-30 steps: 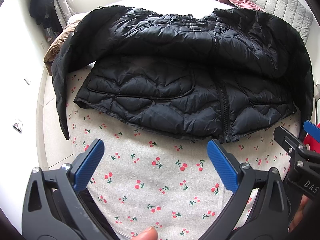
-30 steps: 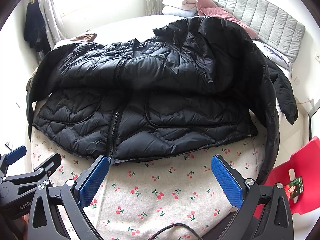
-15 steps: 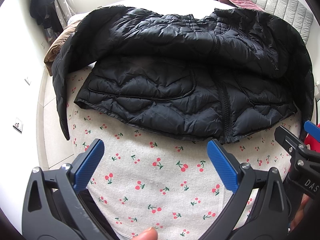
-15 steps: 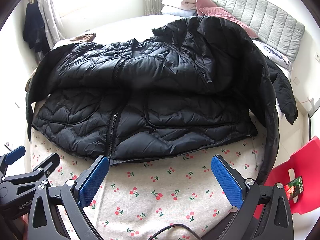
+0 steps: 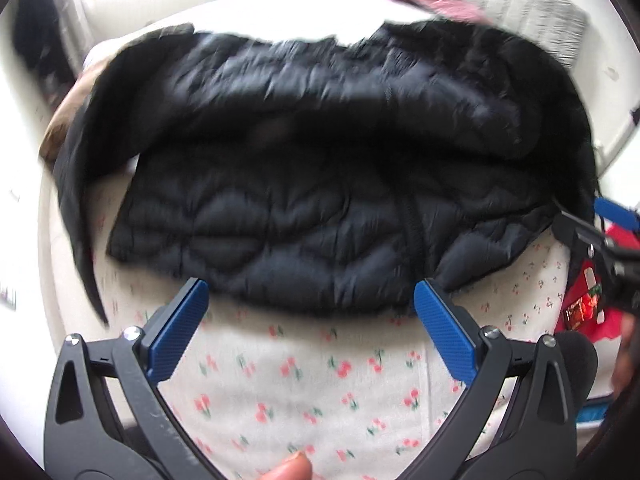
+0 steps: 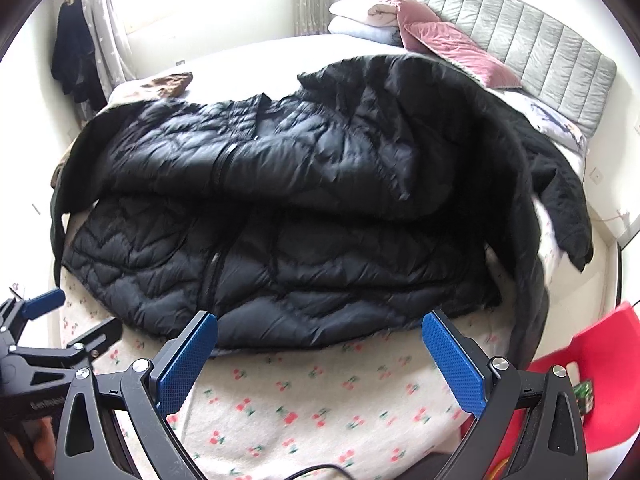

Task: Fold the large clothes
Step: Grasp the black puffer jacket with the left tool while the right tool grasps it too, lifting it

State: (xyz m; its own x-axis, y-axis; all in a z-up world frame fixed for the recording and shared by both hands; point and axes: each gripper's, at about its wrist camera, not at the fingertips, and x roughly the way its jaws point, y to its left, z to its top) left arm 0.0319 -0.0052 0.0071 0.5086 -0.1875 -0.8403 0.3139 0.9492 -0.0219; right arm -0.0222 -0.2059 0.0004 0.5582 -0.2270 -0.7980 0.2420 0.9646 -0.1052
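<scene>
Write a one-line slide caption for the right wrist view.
Open right gripper poised at the hem of a black puffer jacket laid on a cherry-print cover.

One black quilted jacket (image 6: 304, 216), two grippers, left (image 5: 308, 316) and right (image 6: 320, 344), one red chair (image 6: 592, 364), perhaps three pillows (image 6: 400, 20).

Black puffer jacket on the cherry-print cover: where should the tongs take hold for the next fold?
Probably the bottom hem of the jacket, one corner per open tongs, coming in low from the near side. That hem lies flat and exposed on the cover; the top is already folded over.
</scene>
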